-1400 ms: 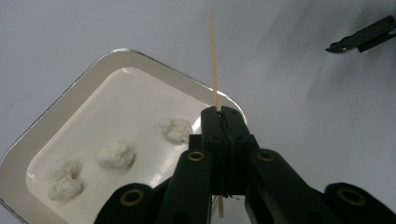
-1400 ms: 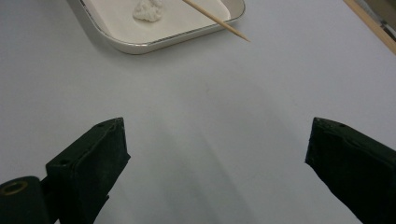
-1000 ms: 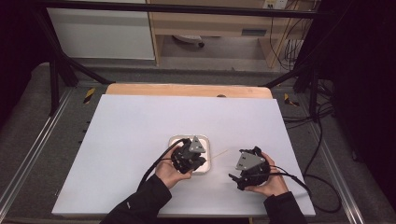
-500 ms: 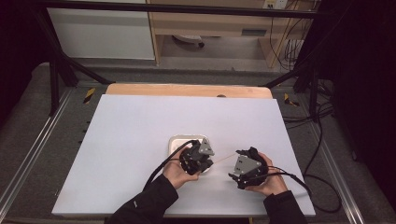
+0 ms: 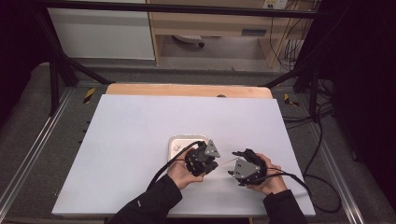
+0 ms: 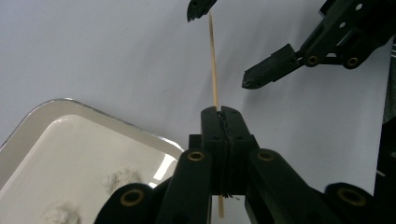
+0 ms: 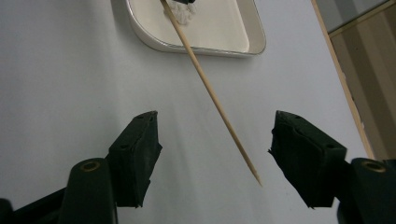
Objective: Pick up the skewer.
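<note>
From above, my left gripper (image 5: 204, 160) sits at the near right corner of the white tray (image 5: 177, 142), and my right gripper (image 5: 243, 168) is just to its right, both low over the worktop (image 5: 140, 130). A thin skewer (image 5: 224, 163) bridges the gap between them. I hold it level so that its free end points straight at the right hand.

In the left gripper view, my left fingers (image 6: 212, 126) are clenched on the skewer (image 6: 213, 60), which runs up and away from them toward the right gripper's fingers (image 6: 261, 72). The pinch is well back on the stick, leaving a long stretch free for the other hand to take. The tray (image 6: 28, 135) lies at the lower left with pale lumps (image 6: 119, 177) in it, perhaps food meant for the stick.

In the right gripper view, my right fingers (image 7: 135, 149) have just been closing, yet they are released and well apart, with the skewer (image 7: 210, 95) slanting between them and touching neither. Its pointed tip hangs above the worktop (image 7: 70, 70), nearer the right-hand finger. The tray (image 7: 154, 42) lies at the far end, where the stick's held end passes over a white lump (image 7: 182, 14). I judge the next move is a pinch near the tip, so both hands steady it.
</note>
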The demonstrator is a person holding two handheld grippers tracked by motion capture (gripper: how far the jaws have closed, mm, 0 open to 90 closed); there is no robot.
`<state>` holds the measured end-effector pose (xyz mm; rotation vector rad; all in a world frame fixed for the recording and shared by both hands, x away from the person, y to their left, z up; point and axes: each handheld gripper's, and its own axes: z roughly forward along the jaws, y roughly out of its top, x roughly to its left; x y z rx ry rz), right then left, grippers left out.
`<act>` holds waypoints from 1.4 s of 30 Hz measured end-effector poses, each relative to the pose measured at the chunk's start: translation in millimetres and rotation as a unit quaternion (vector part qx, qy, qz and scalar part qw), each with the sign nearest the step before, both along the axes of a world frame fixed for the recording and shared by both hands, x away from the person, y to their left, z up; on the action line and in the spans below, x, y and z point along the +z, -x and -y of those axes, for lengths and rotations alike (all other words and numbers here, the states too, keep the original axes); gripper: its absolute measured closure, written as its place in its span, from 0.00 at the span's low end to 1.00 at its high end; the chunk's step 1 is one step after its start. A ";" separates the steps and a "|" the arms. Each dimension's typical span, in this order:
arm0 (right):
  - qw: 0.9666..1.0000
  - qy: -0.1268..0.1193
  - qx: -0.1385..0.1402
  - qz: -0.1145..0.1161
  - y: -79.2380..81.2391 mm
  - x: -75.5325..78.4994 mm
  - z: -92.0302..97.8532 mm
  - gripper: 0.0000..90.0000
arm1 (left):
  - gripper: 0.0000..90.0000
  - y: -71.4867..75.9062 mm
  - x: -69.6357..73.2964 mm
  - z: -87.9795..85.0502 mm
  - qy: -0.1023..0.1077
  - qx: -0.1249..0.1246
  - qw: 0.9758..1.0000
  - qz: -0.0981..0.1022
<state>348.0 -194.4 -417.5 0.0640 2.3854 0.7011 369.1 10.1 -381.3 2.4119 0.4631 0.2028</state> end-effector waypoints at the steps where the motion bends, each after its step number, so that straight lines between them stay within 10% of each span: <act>1: 1.000 0.000 0.000 0.000 0.0 0.0 0.0 0.40 | 0.99 0.2 0.0 0.8 -0.001 -0.002 1.000 0.000; 16: 0.995 0.072 0.058 0.035 -1.5 -5.0 -3.0 0.69 | 0.99 1.3 -0.8 5.5 -0.007 -0.013 1.000 -0.005; 42: 0.991 0.099 0.078 0.033 -2.2 -9.2 -4.7 0.95 | 0.99 -0.4 -6.5 6.8 -0.017 -0.024 0.999 -0.012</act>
